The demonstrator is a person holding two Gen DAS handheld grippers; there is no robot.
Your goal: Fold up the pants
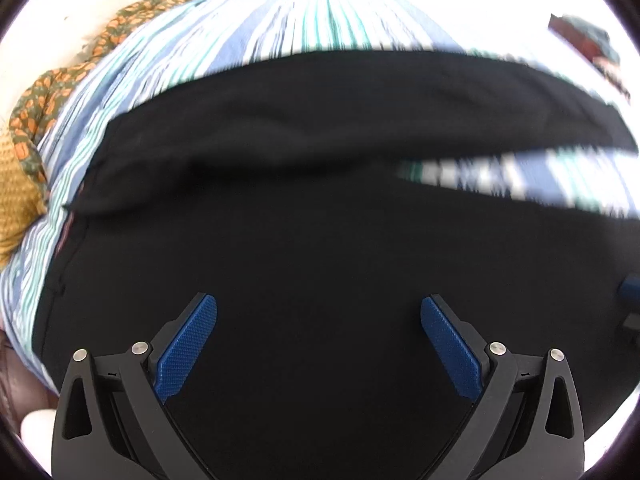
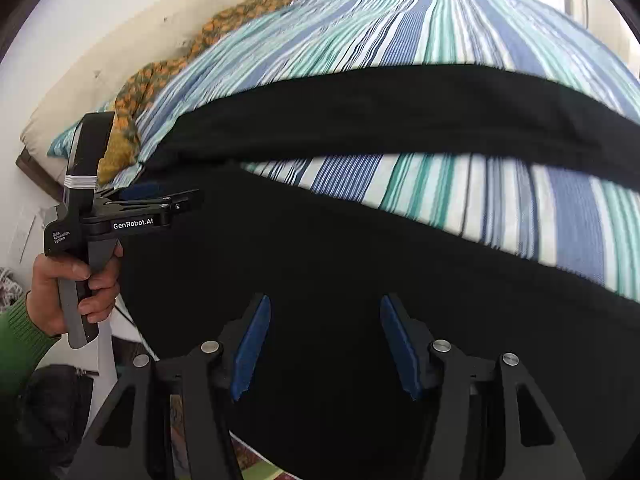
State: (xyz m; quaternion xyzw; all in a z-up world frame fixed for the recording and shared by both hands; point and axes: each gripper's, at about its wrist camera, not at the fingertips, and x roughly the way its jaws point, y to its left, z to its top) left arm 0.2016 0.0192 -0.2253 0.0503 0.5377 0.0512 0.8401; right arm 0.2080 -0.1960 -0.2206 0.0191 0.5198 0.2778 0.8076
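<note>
Pants, black and plain, lie spread across a bed covered by a striped sheet of blue, teal and white. We see the two legs parted in a narrow V, a wedge of sheet showing between them, so no fold has been made that we can see. Along the far left edge of the bed runs a crumpled orange-patterned cloth, clear of the garment.

We hold a claw in each hand, both tilted down over the broad dark fabric nearest us. Our left gripper has its blue pads spread wide with only cloth beneath, gripping nothing. Our right gripper stands about half open, also empty, its pads above the fabric and not pinching it. In the right view our left hand, in a green sleeve, grasps the handle of the other tool beside the pants' left edge.

We judge that both claws are poised apart like this to take two points of the garment together and bring one leg over the other.
</note>
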